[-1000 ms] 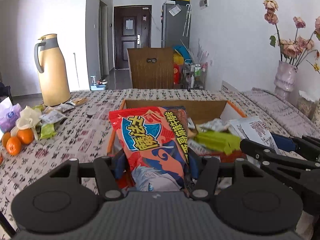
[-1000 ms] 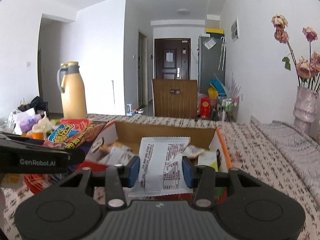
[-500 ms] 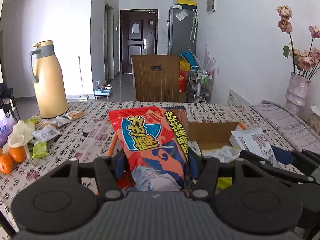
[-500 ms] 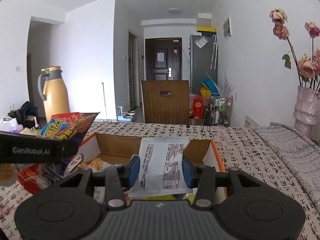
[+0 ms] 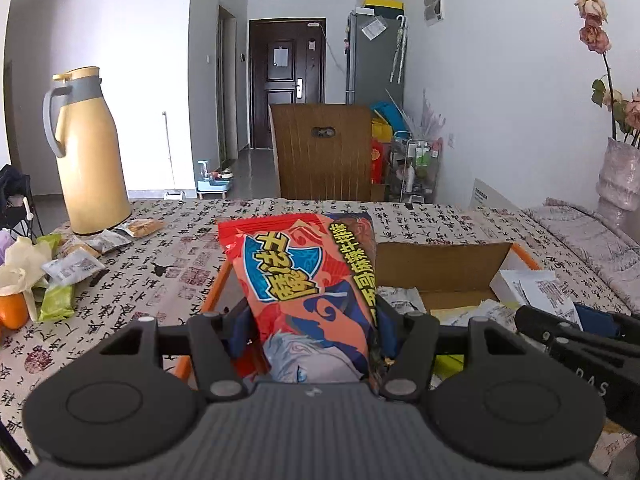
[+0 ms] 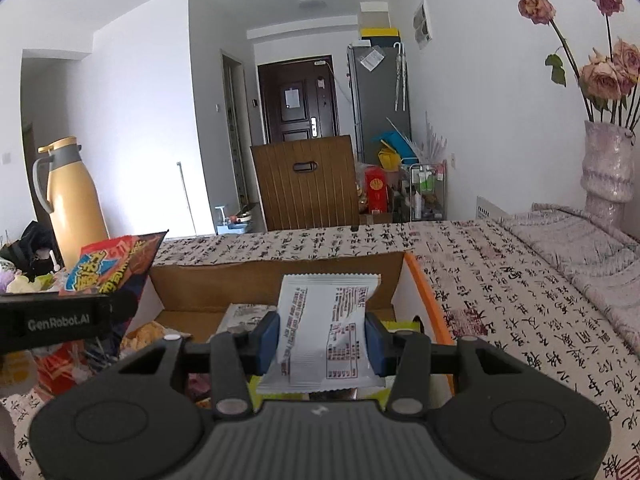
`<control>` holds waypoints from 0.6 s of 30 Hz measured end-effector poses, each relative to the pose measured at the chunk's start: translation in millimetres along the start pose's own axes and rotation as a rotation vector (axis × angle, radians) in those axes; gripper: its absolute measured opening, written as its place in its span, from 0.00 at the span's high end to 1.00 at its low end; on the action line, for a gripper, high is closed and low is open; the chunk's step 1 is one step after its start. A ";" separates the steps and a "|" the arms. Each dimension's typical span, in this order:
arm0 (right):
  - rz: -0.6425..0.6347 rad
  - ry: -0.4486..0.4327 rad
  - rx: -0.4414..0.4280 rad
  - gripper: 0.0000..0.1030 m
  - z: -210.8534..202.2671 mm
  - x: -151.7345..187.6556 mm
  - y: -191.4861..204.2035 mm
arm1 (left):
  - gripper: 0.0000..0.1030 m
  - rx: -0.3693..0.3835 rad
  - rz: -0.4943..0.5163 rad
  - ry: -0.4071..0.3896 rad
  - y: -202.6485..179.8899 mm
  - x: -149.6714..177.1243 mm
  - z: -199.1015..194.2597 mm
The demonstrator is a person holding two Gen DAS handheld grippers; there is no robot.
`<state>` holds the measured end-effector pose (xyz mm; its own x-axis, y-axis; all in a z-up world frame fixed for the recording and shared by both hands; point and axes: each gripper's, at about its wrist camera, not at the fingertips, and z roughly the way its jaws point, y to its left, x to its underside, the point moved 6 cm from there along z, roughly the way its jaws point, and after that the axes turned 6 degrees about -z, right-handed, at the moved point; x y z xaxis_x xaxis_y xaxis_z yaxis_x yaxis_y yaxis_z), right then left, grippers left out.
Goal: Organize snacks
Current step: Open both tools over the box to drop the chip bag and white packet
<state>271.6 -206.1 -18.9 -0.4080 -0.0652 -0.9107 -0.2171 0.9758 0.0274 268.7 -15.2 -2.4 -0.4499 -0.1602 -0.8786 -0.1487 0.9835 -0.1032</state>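
My left gripper (image 5: 310, 330) is shut on a large red snack bag (image 5: 304, 276) and holds it above the left part of the cardboard box (image 5: 436, 262). The bag also shows at the left of the right wrist view (image 6: 108, 268). My right gripper (image 6: 322, 338) is shut on a white snack packet (image 6: 324, 328) and holds it over the box (image 6: 276, 280), which holds several snack packets. The right gripper shows at the right of the left wrist view (image 5: 576, 340), with its white packet (image 5: 536, 292).
A yellow thermos jug (image 5: 86, 152) stands at the far left of the patterned table (image 5: 180, 252). Loose snack packets (image 5: 76, 264) and oranges (image 5: 12, 310) lie at the left. A vase of dried flowers (image 6: 608, 168) stands at the right. A wooden chair (image 5: 326, 152) stands behind the table.
Both grippers have risen and tilted up with their packets still held. The box sits lower in both views, and the left gripper has shifted a little left of it.
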 end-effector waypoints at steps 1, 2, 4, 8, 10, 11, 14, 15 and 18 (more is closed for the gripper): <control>-0.002 0.001 -0.001 0.57 -0.3 1.0 0.2 | 0.40 0.003 0.001 -0.001 0.2 1.3 0.2; -0.003 0.000 -0.002 0.55 -0.5 1.7 0.7 | 0.40 0.007 0.000 0.000 0.9 2.3 0.6; -0.003 -0.003 0.003 0.54 -1.7 3.6 1.0 | 0.34 0.012 -0.004 -0.001 2.2 3.8 0.6; -0.003 -0.017 0.014 0.33 -6.6 5.4 0.4 | 0.10 -0.008 -0.025 -0.033 6.3 3.1 -4.1; 0.006 -0.037 0.026 0.15 -10.6 4.5 -2.3 | 0.00 -0.023 -0.047 -0.054 9.7 1.8 -6.6; 0.013 -0.048 0.027 0.07 -13.2 3.9 -3.1 | 0.00 -0.029 -0.052 -0.063 11.1 1.0 -7.7; 0.033 -0.068 0.030 0.00 -17.1 3.6 -6.8 | 0.00 -0.032 -0.063 -0.052 12.7 0.2 -7.5; 0.036 -0.068 0.030 0.00 -17.3 3.8 -7.6 | 0.00 -0.034 -0.064 -0.048 13.2 0.2 -6.5; 0.038 -0.065 0.031 0.00 -16.9 4.2 -7.9 | 0.00 -0.036 -0.069 -0.039 13.8 1.0 -5.1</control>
<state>256.6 -217.6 -15.9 -0.3568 -0.0155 -0.9340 -0.1749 0.9833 0.0505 261.7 -2.2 -2.3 -0.4024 -0.2237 -0.8877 -0.2099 0.9664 -0.1484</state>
